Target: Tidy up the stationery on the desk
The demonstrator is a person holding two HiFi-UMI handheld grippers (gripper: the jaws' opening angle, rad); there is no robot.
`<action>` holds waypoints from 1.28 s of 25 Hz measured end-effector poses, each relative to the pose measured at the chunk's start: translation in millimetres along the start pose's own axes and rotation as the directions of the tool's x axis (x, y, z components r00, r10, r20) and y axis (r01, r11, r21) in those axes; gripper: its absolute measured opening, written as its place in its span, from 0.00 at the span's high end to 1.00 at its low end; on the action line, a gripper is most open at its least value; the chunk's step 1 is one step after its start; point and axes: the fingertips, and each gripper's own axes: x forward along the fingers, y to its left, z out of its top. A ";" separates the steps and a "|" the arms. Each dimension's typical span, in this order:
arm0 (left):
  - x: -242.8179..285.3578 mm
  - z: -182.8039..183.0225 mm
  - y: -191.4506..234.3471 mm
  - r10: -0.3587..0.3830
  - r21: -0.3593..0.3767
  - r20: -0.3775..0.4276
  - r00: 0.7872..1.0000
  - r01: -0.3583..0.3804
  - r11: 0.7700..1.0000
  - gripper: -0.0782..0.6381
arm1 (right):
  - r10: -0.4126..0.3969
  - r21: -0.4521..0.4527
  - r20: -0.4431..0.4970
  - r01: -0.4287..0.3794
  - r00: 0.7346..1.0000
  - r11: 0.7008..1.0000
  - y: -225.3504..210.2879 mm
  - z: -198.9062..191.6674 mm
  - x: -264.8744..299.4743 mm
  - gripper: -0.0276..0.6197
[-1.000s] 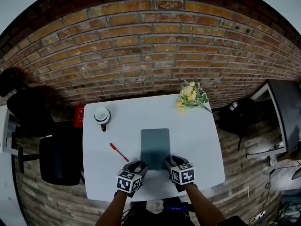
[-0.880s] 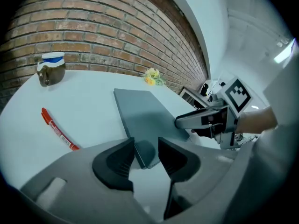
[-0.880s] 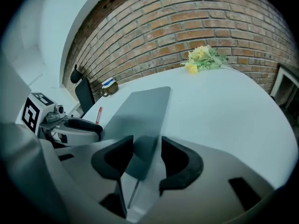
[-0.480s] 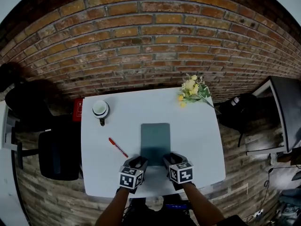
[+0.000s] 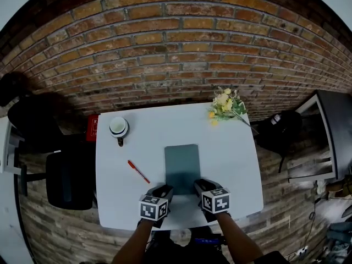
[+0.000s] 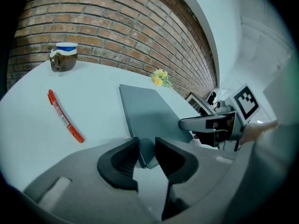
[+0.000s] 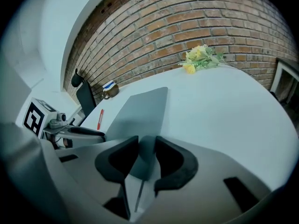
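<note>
We record almost no change over the last 1 s: the left gripper point(image 6: 147, 149) and right gripper point(image 7: 147, 148) remain clenched on the 2 near corners of the grey notebook point(image 5: 182, 166), which extends forward from the jaws over the desk point(image 5: 231, 153). We judge the grasp settled and the notebook ready to be moved. The red pen point(image 5: 138, 171), left of the left jaws, awaits tidying.

Mug with white top point(image 5: 118, 128) at ten o'clock, yellow flowers point(image 5: 224, 106) at one o'clock, brick wall point(image 5: 165, 48) at twelve, black chair point(image 5: 69, 180) at nine
</note>
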 end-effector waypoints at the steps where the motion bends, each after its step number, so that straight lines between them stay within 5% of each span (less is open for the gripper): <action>1: 0.3 -1.7 -2.2 -0.004 -0.009 0.001 1.000 0.004 1.000 0.73 | 0.001 -0.002 0.002 -0.001 1.000 1.000 -1.0 0.8 -3.3 0.77; 15: 3.8 -11.8 -24.6 -0.088 -0.099 0.011 0.996 0.088 0.991 0.73 | 0.030 -0.129 0.110 -0.016 0.993 0.992 21.9 35.6 -60.7 0.86; 27: -12.8 -8.1 -16.9 -0.158 -0.048 -0.007 0.987 0.157 0.986 0.74 | 0.123 -0.260 0.136 -0.085 0.983 0.962 96.5 61.6 -76.4 0.86; 32: -30.4 3.4 -16.5 -0.249 -0.138 0.067 0.966 0.256 0.957 0.81 | 0.145 -0.309 0.133 -0.098 0.980 0.946 126.3 65.9 -72.6 0.86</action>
